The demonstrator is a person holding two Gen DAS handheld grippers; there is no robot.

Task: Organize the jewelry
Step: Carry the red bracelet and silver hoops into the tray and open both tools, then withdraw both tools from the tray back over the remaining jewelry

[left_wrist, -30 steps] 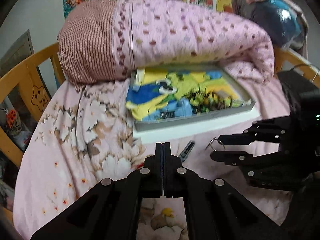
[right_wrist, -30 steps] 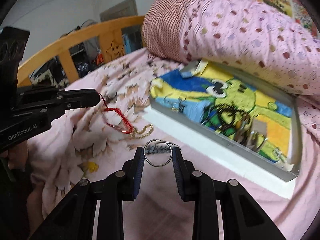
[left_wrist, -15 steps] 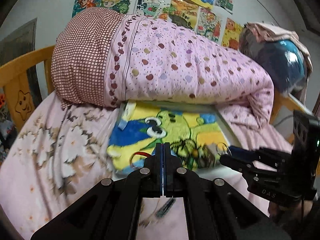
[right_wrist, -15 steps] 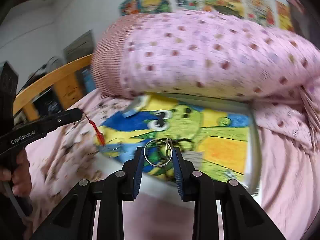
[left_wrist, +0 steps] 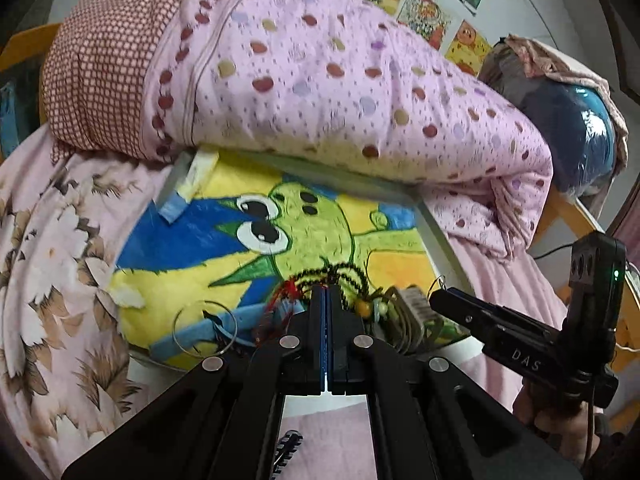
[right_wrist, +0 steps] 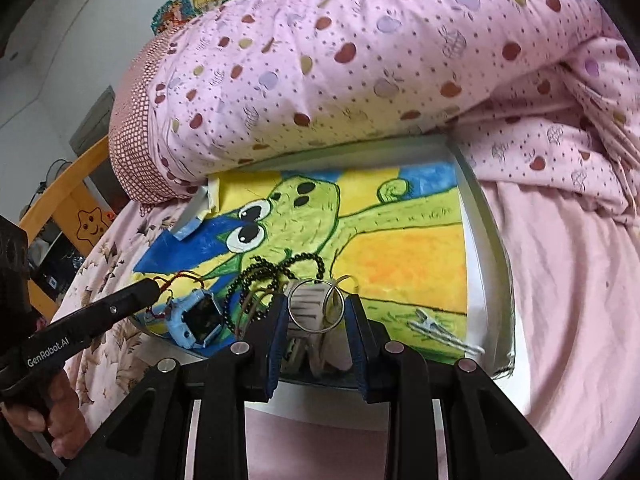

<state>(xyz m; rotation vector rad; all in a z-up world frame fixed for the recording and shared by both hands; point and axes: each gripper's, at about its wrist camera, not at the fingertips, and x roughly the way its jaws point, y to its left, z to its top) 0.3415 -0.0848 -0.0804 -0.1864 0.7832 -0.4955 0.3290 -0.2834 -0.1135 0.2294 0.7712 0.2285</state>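
Claw status: my right claw [right_wrist: 316, 307] is clamped on a silver hoop [right_wrist: 316, 306], held over the near edge of the tray [right_wrist: 486, 240]. My left claw [left_wrist: 327, 300] is pressed together on a red cord [left_wrist: 280, 300], also over the tray's near edge. Inside the tray lie black beads [right_wrist: 276, 270], a blue watch [right_wrist: 198, 318] and another hoop [left_wrist: 205, 328]. The tray sits on the bed against a pink quilt [right_wrist: 360, 60].

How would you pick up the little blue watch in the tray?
Probably by the case of the blue watch, jaws across its two long sides, coming down from above. It lies face-up and tilted near the tray's front left corner. The black bead bracelet lies close on its right and the left gripper holds a red cord just above, so it's a tight fit.
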